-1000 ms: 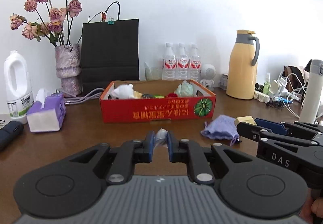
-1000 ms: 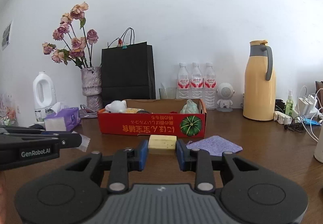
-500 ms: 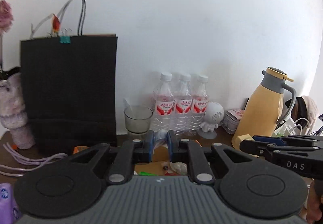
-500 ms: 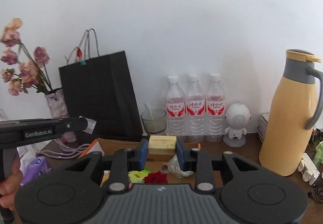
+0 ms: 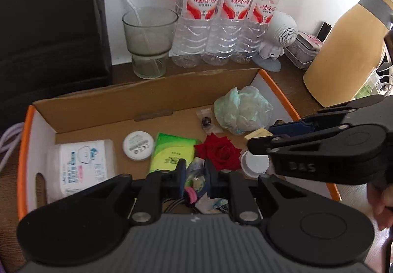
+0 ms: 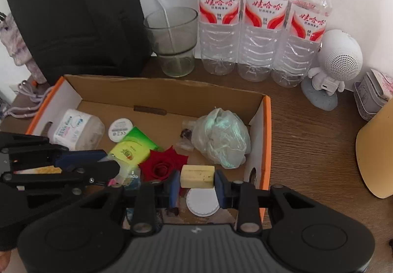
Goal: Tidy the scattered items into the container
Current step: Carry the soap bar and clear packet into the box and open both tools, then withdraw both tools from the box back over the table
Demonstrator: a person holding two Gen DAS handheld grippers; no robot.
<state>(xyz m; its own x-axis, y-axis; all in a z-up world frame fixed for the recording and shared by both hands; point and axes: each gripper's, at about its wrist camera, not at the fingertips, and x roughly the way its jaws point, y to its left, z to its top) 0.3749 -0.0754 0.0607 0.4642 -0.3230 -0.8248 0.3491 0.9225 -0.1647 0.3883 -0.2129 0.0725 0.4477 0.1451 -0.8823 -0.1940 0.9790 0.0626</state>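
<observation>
The cardboard box [image 5: 157,98] with orange rim lies below both grippers and holds a red rose [image 5: 218,150], green tissue pack [image 5: 169,152], white wipes pack [image 5: 81,165], round tins and a bagged green puff [image 5: 243,110]. My left gripper [image 5: 195,176] is shut on a small crinkly clear packet [image 5: 195,172] over the box's near side. My right gripper [image 6: 197,183] is shut on a yellow sponge block [image 6: 197,176] above the box [image 6: 172,93], near the rose [image 6: 162,167] and a white lid [image 6: 202,201]. The right gripper also shows in the left wrist view [image 5: 260,137].
Behind the box stand a glass with a straw [image 6: 172,42], three water bottles [image 6: 262,17] and a black paper bag [image 6: 73,12]. A white robot speaker [image 6: 336,61], a small tin [image 6: 373,91] and a yellow jug [image 5: 348,47] are to the right.
Both grippers have moved forward and tipped down, from facing the wall to hovering over the open box, each still holding its item.
</observation>
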